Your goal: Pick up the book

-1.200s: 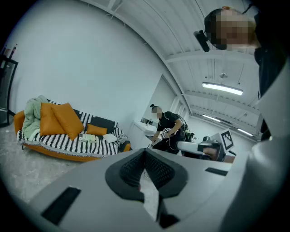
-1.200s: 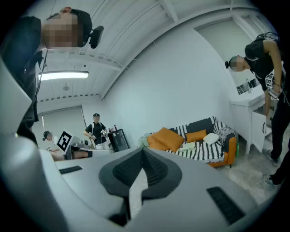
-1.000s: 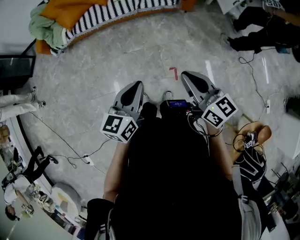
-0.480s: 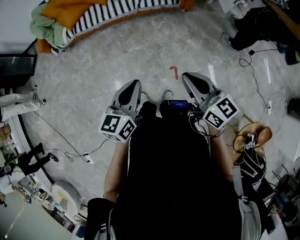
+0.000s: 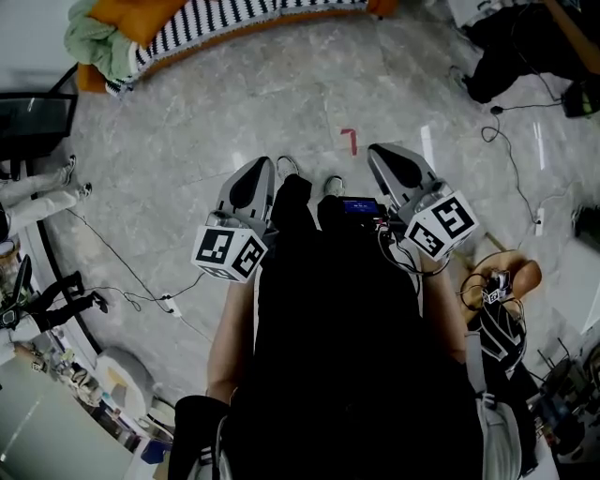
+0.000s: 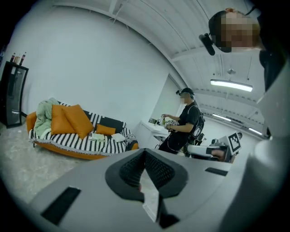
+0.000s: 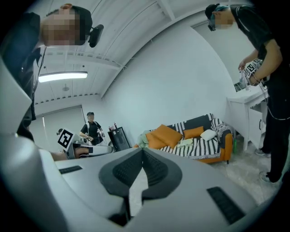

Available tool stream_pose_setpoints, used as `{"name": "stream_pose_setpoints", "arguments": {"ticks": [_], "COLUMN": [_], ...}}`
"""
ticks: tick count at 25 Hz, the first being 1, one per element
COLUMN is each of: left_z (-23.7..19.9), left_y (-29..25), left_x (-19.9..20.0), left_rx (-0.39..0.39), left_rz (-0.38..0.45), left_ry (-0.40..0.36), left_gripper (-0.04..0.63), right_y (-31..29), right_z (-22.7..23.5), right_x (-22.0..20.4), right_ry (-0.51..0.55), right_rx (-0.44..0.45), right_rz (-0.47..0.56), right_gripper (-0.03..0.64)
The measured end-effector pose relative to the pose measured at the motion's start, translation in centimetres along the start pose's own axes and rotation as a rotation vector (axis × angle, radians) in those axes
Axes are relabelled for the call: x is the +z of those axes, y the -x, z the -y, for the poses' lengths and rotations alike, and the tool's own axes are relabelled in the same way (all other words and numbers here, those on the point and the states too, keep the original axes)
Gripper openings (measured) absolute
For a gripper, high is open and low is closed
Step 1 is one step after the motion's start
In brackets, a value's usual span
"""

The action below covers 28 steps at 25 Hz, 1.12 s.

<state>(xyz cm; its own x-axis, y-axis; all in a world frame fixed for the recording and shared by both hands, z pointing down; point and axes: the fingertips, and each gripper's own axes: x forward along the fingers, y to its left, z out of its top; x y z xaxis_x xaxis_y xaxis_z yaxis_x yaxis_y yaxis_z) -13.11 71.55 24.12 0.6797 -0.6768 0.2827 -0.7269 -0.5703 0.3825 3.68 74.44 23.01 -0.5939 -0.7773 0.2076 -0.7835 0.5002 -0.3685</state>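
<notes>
As the person [image 5: 337,356] stands well back from the sofa [image 5: 234,23], left tongs [image 5: 262,167] and right tongs [image 5: 377,152] closed tight, empty, book [image 7: 186,142] on sofa seat

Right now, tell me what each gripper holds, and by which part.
Nothing is held. The left gripper and the right gripper both have their jaws closed together, with nothing between them.

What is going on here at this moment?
A person stands on a grey stone floor, holding two grippers. The left tongs and the right tongs are both shut and empty. They point toward a striped sofa with orange cushions; nothing is picked up yet.
</notes>
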Motion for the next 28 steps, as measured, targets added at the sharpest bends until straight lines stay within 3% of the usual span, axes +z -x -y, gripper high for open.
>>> {"name": "stream_pose_setpoints", "arguments": {"ticks": [4,10,21,28], "left_z": [-0.8,-2.3,-8.6,-13.9], "left_y": [-0.3,-2.2,-7.6,-10.1], "left_x": [0.1,0.9,7.3,10.8], "left_rx": [-0.003,-0.026,-0.081,-0.112], "left_rz": [0.003,-0.001,0.022,0.02], "left_ry": [-0.005,-0.013,-0.091,-0.102], "left_gripper": [0.014,0.014,0.014,0.014], "right_y": [-1.0,-2.8,-10.7,-16.5], "right_z": [-0.2,0.5,3.1,4.2], "right_x": [0.0,0.7,6.5,9.2], "right_ry": [0.001,0.033,0.058,0.056], "right_rx": [0.02,-0.026,-0.074,-0.109], "right_rz": [-0.009,-0.02,0.01,0.028], "right_gripper": [0.017,0.017,0.017,0.017]}}
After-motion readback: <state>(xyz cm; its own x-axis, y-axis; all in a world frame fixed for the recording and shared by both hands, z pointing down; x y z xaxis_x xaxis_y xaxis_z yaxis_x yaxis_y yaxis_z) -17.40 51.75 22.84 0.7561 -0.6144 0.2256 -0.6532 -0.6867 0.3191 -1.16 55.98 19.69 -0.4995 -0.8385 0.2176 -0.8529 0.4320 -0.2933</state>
